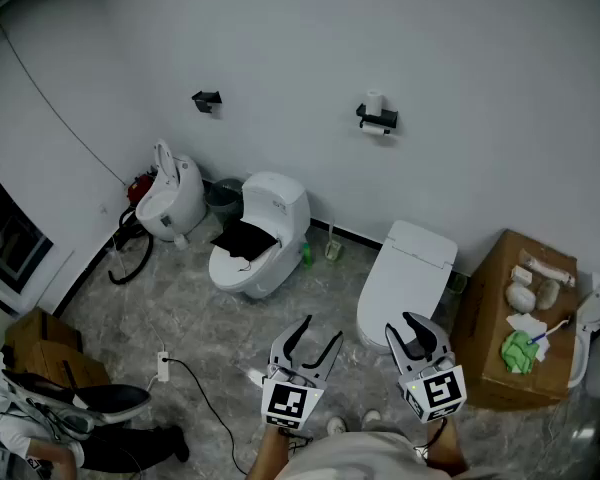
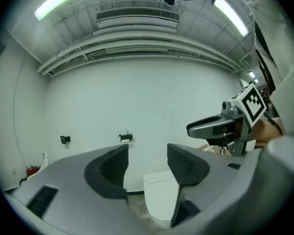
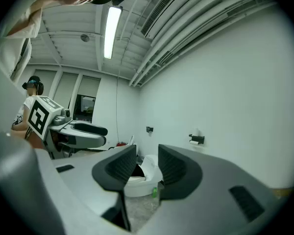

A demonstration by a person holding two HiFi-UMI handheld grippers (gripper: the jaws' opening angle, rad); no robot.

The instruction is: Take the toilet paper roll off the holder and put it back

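Left gripper (image 2: 148, 151): jaws are standing well apart, gripping nothing; a white closed-lid toilet (image 2: 161, 195) is showing through the gap, far beyond. Right gripper (image 3: 147, 153): jaws are parted by a narrower gap, likewise holding nothing; through it an open toilet (image 3: 137, 176) with something dark lying across its bowl and one small green bottle (image 3: 154, 192) by its base are showing. Each gripper is carrying one cube bearing black-and-white square patterns. The toilet paper roll (image 1: 376, 129) is sitting on its black wall holder (image 1: 378, 118), well apart from both grippers: up and just left of the left gripper's left jaw, up and right of the right gripper's right jaw. The roll is hanging under the holder's shelf, long axis level and running along the wall. A white cylinder (image 1: 373, 101) is standing upright on top of that shelf, too small to confirm as a second roll. Holders counted: two, the second black holder (image 1: 207, 99) hanging on the same wall further left of both jaw pairs. Toilets counted ahead of the jaws: three, the third toilet (image 1: 170, 193) leaning by the left wall. One cardboard box (image 1: 500, 288) is standing right of the right gripper, a green cloth (image 1: 520, 353) lying on top.
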